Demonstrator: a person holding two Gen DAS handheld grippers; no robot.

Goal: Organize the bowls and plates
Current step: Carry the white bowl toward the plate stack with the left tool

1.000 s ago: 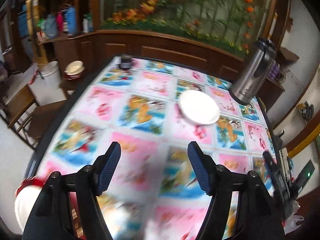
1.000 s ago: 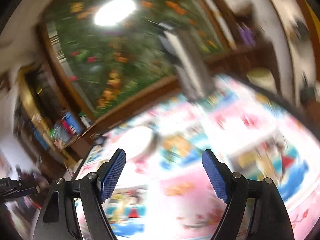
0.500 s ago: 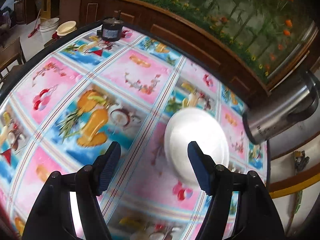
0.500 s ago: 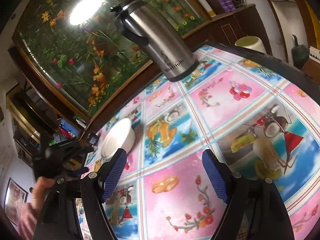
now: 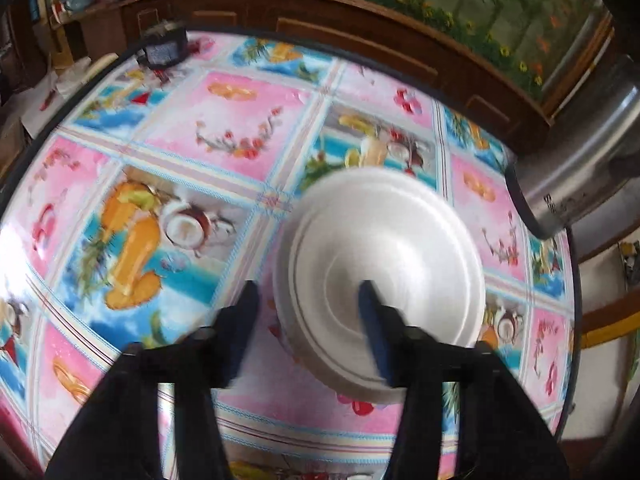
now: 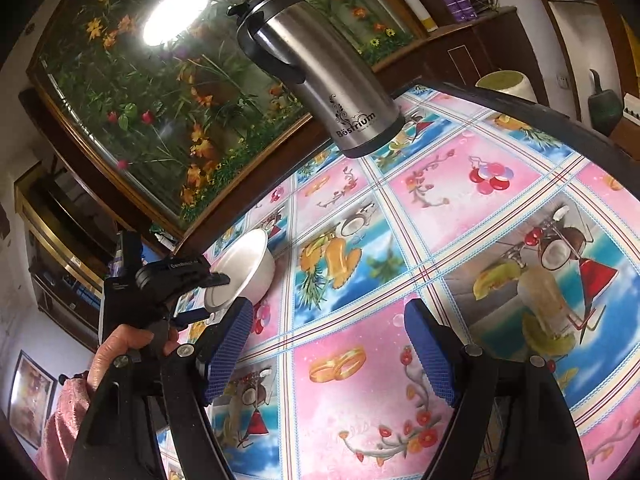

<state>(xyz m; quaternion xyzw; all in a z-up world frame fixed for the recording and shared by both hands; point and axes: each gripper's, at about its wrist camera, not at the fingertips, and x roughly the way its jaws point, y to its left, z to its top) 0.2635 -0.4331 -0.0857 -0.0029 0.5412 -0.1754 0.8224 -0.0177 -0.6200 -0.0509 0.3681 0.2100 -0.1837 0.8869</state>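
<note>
A white bowl (image 5: 384,264) stands on the round table's patterned cloth (image 5: 224,120). My left gripper (image 5: 308,300) points down at the bowl and straddles its near-left rim. One finger is outside the wall, the other inside the bowl. Its jaws are closing, and a gap still shows between the pads and the wall. In the right wrist view the same bowl (image 6: 248,268) sits at the left, with the left gripper (image 6: 216,282) and the person's hand (image 6: 120,344) over it. My right gripper (image 6: 328,316) hovers open above the cloth with nothing between its fingers.
A tall steel flask (image 6: 320,80) stands near the table's far edge, just right of the bowl (image 5: 580,152). A small dark pot (image 5: 164,46) sits at the far left edge. Wooden cabinets and a flower-filled glass case ring the table.
My left gripper has dropped and moved forward to the bowl, and its jaws have narrowed around the rim. The right gripper has stayed nearly still and wide.
</note>
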